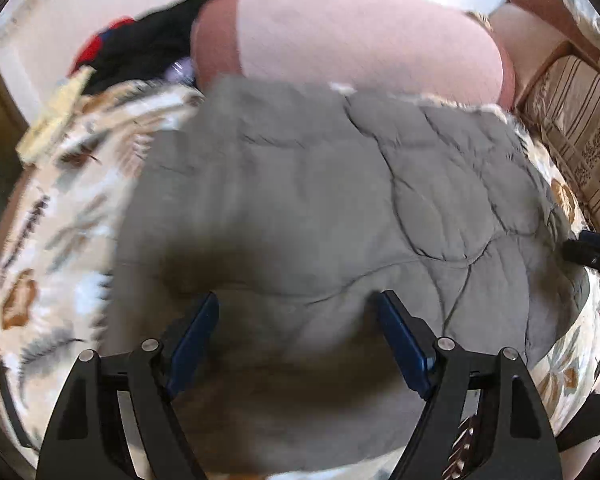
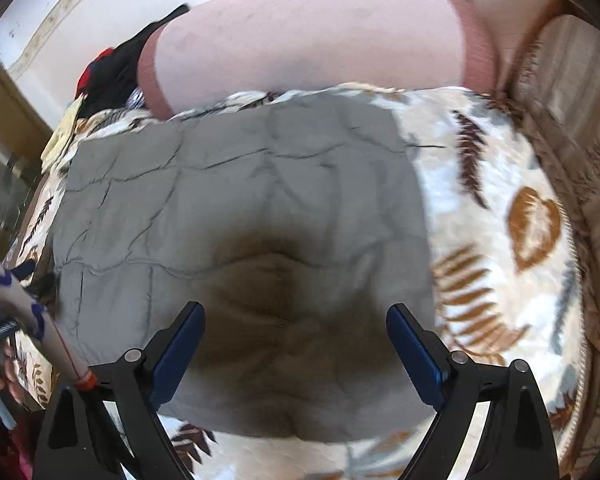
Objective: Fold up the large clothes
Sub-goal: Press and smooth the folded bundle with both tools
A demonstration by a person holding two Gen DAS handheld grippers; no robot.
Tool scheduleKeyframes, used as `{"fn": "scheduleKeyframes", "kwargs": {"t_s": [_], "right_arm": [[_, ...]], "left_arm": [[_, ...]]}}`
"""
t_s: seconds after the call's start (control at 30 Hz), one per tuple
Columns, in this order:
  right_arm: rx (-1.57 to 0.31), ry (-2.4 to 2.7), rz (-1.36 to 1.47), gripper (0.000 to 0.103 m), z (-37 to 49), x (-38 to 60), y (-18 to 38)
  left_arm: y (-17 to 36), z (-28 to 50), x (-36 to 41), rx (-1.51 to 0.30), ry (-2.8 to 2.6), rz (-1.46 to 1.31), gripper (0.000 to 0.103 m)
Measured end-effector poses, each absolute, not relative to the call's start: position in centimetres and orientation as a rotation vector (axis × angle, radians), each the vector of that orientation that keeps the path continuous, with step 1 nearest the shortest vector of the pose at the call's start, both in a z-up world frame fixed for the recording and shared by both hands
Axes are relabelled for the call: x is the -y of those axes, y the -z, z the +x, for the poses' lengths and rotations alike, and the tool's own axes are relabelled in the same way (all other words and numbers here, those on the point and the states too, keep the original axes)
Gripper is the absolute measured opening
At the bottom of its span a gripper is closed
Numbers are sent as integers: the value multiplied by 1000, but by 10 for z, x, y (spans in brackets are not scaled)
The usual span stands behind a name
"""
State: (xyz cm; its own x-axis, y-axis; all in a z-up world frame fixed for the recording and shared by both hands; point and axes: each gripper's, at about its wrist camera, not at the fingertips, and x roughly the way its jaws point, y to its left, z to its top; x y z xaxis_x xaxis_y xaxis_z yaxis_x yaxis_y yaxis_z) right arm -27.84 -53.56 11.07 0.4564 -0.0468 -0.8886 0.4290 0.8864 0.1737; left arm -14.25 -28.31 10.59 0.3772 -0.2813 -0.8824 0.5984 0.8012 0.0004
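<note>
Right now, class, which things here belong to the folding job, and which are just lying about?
Belongs to the job:
grey quilted garment
left gripper, open
right gripper, open

Just lying about:
leaf-print blanket
pink bolster
black and red clothes
yellow cloth

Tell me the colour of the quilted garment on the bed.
Grey garment; right wrist view shows it best.
</note>
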Motion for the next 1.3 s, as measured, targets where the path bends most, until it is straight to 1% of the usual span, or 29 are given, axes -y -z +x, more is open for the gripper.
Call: {"fn": "scheduleKeyframes", "kwargs": {"t_s": [0.03,0.1,0.17,0.23,0.4,0.53,0.67,0.83,1.0,1.3], "right_arm": [[-1082,295,406,94,-269,531,-101],[-1130,297,405,94,-256,526,-81],[-1158,316,410,101,-247,527,-57],[-1146,322,427,103,-243,530,-46],[-1133,329,408,102,-243,528,-58],[-1100,310,405,102,-263,524,-74],[-1111,283,339,102,-288,506,-81],[-1117,332,306,103,-310,489,-65],[-1122,371,249,103,-302,481,-40],[-1095,388,233,103,-293,483,-27]], "left_arm": [[-96,-142,290,-1049,561,356,81],[-82,-138,295,-1067,541,355,86],[-69,-127,295,-1098,518,337,99],[-65,-121,294,-1111,519,311,102],[-75,-127,279,-1084,538,259,102],[-86,-148,249,-1052,547,208,102],[-90,-172,232,-1013,553,210,102],[-72,-190,229,-982,538,263,102],[-60,-197,231,-955,535,285,103],[-54,-196,234,-939,536,286,103]]}}
